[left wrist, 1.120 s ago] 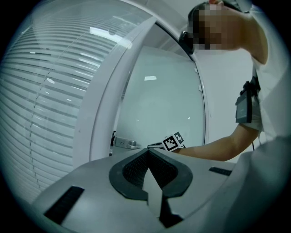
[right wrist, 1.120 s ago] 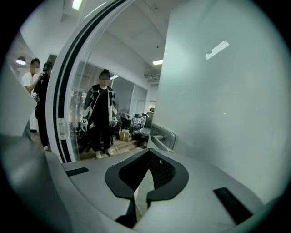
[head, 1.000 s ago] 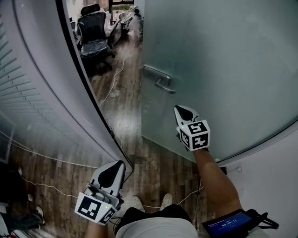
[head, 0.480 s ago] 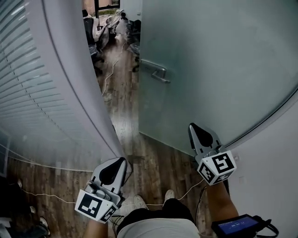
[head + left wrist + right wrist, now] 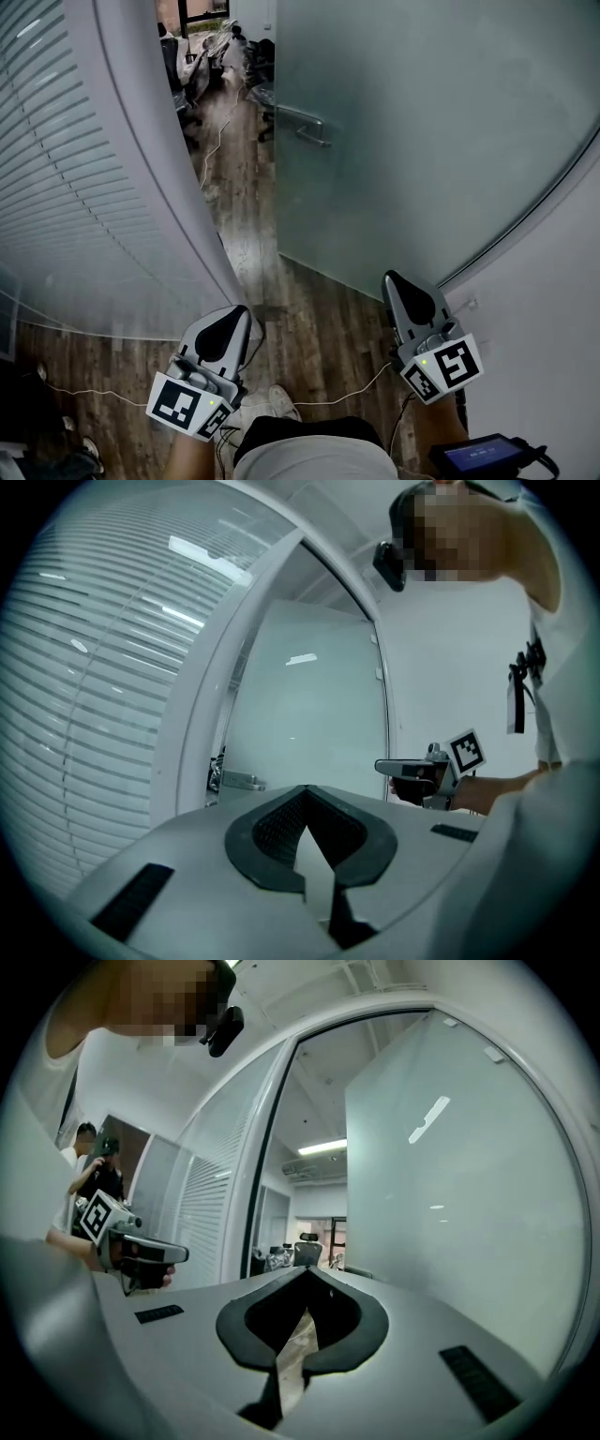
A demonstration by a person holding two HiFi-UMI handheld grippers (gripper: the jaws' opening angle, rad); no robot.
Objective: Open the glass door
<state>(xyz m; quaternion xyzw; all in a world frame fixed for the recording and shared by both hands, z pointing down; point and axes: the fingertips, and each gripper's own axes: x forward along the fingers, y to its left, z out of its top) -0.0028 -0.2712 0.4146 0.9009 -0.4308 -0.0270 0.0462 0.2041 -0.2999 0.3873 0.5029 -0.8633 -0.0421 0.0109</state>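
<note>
**Nearest the wearer**
- Shoes (image 5: pixel 281 401): seen at the bottom of the head view, on the wooden floor (image 5: pixel 319 323).
- Small screen device (image 5: pixel 480 456): carried low at the person's right.
- Thin cable (image 5: pixel 328 401): laid across the boards by the feet.

**Left gripper** (image 5: pixel 241 317)
- Held level above the floor, beside the foot of the curved partition.
- In its own view the jaws (image 5: pixel 306 794) are closed tip to tip, and nothing is held between them.
- The right gripper (image 5: pixel 412 769) is seen off to its side, well apart.

**Right gripper** (image 5: pixel 391 280)
- Held level, close beside the lower part of the glass door. No contact with the door is shown.
- Its jaws (image 5: pixel 307 1273) are brought fully together, and nothing is gripped.
- The left gripper (image 5: pixel 148 1252) is visible at the left of this view.

**Curved partition** (image 5: pixel 84 187)
- White, with slatted blinds behind its glazing.
- It forms the left side of the doorway.

**Glass door** (image 5: pixel 422 122)
- Frosted, and stood open.
- Its free edge is set apart from the partition, so a strip of floor is exposed between the two.
- A white wall (image 5: pixel 553 309) adjoins it on the right.

**Door handle** (image 5: pixel 302 125)
- A metal lever mounted near the door's free edge.
- It is well away from both grippers and is touched by neither.

**Farthest, through the opening**
- A second cable (image 5: pixel 220 141) is trailed along the floor.
- Office chairs (image 5: pixel 178 56) are grouped in the room beyond.
</note>
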